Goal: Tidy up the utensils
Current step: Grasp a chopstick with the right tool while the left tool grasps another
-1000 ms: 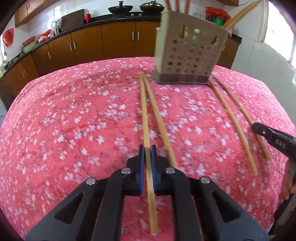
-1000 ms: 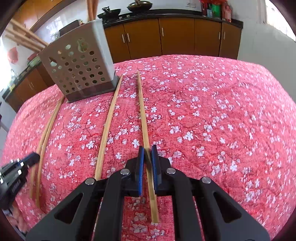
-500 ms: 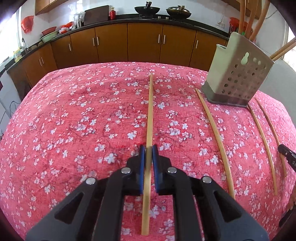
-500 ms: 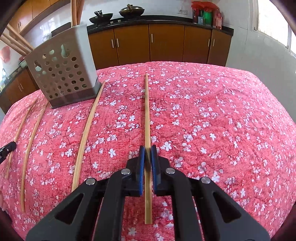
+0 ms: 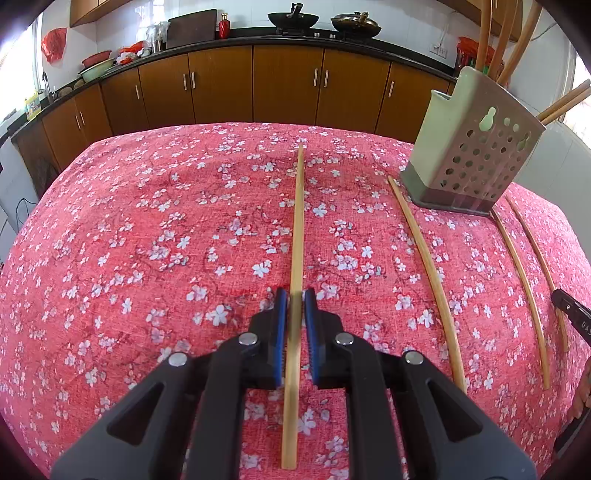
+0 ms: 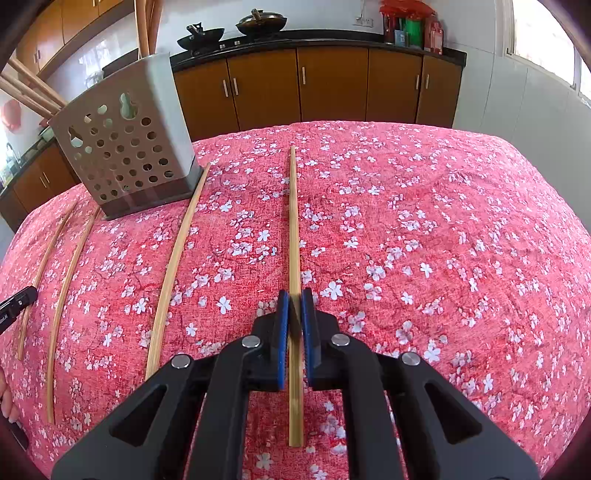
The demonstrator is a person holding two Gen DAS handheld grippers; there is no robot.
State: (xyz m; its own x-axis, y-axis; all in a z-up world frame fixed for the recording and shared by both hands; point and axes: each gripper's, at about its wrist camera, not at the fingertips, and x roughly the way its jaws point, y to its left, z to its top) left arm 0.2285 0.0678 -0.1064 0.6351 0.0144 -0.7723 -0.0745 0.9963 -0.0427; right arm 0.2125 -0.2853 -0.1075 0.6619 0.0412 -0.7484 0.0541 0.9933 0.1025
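In the left wrist view my left gripper (image 5: 294, 306) is shut on a long bamboo chopstick (image 5: 298, 221) that points away over the red flowered tablecloth (image 5: 147, 240). The perforated grey utensil holder (image 5: 476, 158) stands at the far right with several sticks in it. In the right wrist view my right gripper (image 6: 294, 306) is shut on another chopstick (image 6: 293, 221), and the holder (image 6: 125, 155) stands at the far left. Two loose chopsticks (image 5: 424, 273) (image 5: 517, 266) lie on the cloth between the two grippers. The right gripper's tip (image 5: 572, 314) shows at the edge.
Brown kitchen cabinets (image 5: 288, 85) and a dark counter with woks (image 5: 293, 16) run behind the table. A white wall and a window (image 6: 546, 40) are on the right. The cloth's far edge drops toward the cabinets. The left gripper's tip (image 6: 16, 301) shows at the left edge.
My left gripper has carried its chopstick to the left, away from the neighbouring chopstick and the holder. The right gripper has stayed shut, and its chopstick now lies straight along the fingers.
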